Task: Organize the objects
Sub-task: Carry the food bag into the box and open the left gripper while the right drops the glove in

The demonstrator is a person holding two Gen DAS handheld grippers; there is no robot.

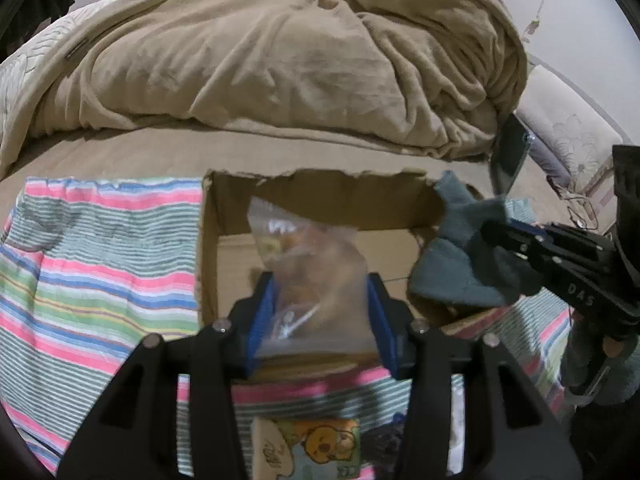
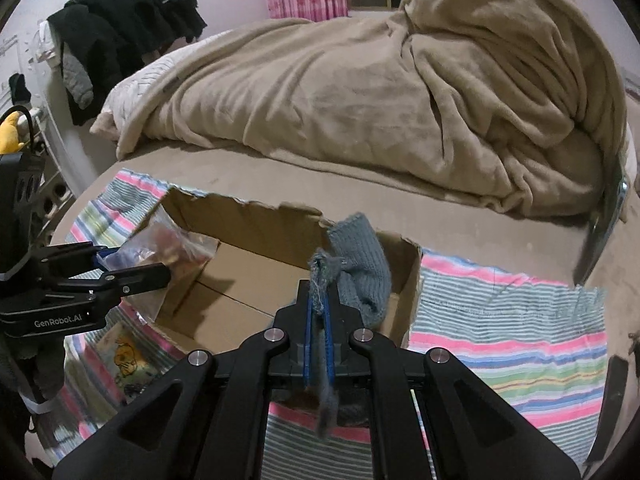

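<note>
An open cardboard box [image 1: 208, 240] [image 2: 256, 232] with torn edges sits on a striped cloth on the bed. My left gripper [image 1: 320, 292] is shut on a clear plastic bag [image 1: 316, 264] of brownish items and holds it over the box's left part; the bag also shows in the right wrist view [image 2: 168, 244]. My right gripper [image 2: 319, 280] is shut on a grey-blue knit sock [image 2: 360, 272] and holds it over the box's right side. The sock [image 1: 452, 256] and right gripper [image 1: 504, 240] also show in the left wrist view.
The striped cloth [image 1: 80, 260] [image 2: 512, 320] lies on both sides of the box. A heaped beige blanket [image 1: 280, 60] fills the bed behind. A cartoon-printed item [image 1: 320, 444] [image 2: 124, 352] lies by the box's near edge. Dark clothes [image 2: 132, 20] hang at far left.
</note>
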